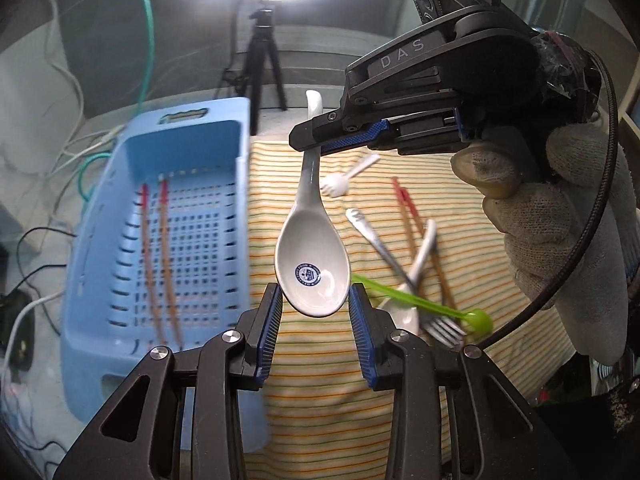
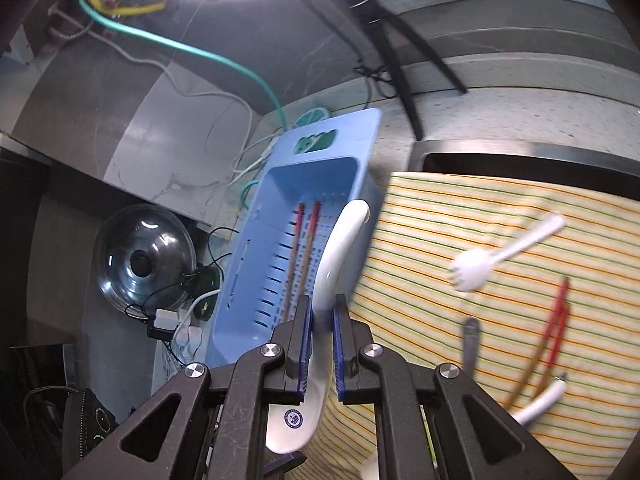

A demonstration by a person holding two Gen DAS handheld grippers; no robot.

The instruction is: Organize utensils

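Observation:
A white ceramic spoon (image 1: 312,256) with a blue emblem hangs in the air above the striped cloth (image 1: 320,400). My left gripper (image 1: 315,300) has its pads against both sides of the spoon's bowl. My right gripper (image 1: 308,144), held by a gloved hand (image 1: 560,240), is shut on the handle. The right wrist view shows that gripper (image 2: 322,320) clamping the handle of the spoon (image 2: 336,248). To the left stands a blue slotted basket (image 1: 80,280) holding a pair of red-tipped chopsticks (image 1: 160,260).
On the cloth (image 2: 520,220) lie a white plastic spork (image 2: 472,264), a second pair of chopsticks (image 2: 556,320), a metal fork (image 1: 444,328), a green plastic spoon (image 1: 420,300) and another white spoon (image 1: 422,256). Left of the basket (image 2: 360,148) are cables and a glass pot lid (image 2: 144,264). A tripod (image 1: 260,60) stands behind.

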